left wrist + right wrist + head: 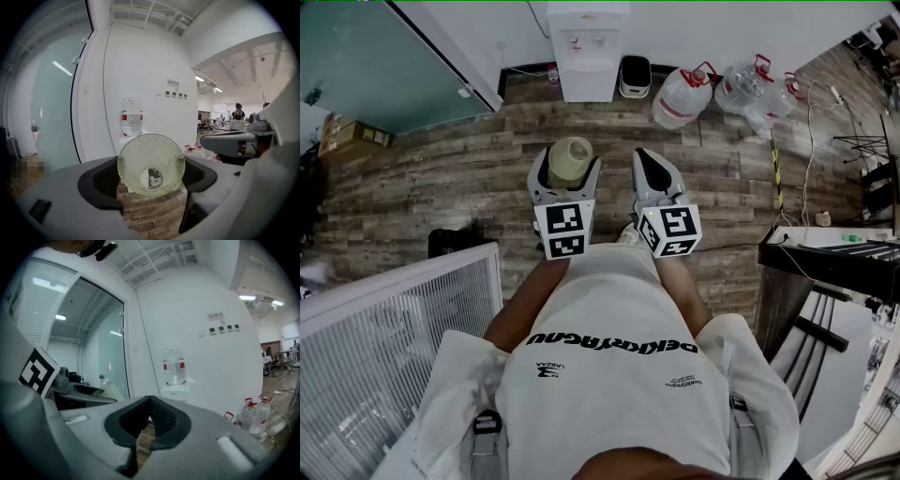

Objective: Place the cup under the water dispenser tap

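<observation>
1. The left gripper grasps the cup, with a dark pad pressed to each side of it. The cup is clear dimpled glass, its mouth turned back toward the gripper's camera, and it is empty down to its base.
2. The right gripper is just beside the left one. Its jaws are clenched together with nothing between them.
3. Both grippers are held out over the wood floor, so the cup is in the air and well apart from the dispenser.
4. The white dispenser stands against the far wall, straight ahead of the cup. On top of it sits a clear bottle with a red label; I cannot tell how full it is.
5. A small bin stands just right of the dispenser. Its contents do not show.
6. Further right, large clear jugs with red caps lie by the wall. Their fill cannot be told.
</observation>
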Demonstrator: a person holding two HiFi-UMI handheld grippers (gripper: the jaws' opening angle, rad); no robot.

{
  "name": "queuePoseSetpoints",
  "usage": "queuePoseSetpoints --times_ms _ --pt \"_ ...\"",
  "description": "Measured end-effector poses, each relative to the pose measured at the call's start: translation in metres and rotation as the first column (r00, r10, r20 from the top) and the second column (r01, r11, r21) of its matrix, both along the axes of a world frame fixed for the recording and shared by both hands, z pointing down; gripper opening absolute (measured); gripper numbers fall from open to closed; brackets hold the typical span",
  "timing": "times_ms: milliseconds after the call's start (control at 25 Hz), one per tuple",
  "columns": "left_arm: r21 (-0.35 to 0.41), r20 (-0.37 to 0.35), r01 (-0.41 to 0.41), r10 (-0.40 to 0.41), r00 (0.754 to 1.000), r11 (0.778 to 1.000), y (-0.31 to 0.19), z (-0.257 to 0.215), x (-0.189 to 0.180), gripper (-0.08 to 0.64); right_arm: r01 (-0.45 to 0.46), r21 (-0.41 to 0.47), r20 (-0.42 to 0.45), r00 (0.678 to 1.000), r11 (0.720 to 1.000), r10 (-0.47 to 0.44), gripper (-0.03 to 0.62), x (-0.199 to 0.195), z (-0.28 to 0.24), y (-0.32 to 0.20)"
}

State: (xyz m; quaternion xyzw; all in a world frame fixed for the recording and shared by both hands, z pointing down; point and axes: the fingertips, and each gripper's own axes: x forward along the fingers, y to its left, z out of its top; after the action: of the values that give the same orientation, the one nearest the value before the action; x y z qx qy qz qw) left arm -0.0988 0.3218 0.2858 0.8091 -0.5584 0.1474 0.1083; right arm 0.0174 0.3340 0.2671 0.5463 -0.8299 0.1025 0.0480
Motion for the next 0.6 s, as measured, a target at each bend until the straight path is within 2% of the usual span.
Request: queuePoseSetpoints --times_ms 240,600 --pt "0.019 0.01 0.012 -0.012 1.0 1.0 -0.008 0.001 0.011 0.376 0.025 0.001 0.02 0.999 1.0 -0.025 -0.002 0.01 0.005 -0.008" --pt "0.013 0.047 0.026 -0.026 0.999 1.0 -0.022 0.011 0.046 0.376 0.047 0.0 0.003 0.999 0.999 -0.047 -0.002 0.043 0.011 -0.027"
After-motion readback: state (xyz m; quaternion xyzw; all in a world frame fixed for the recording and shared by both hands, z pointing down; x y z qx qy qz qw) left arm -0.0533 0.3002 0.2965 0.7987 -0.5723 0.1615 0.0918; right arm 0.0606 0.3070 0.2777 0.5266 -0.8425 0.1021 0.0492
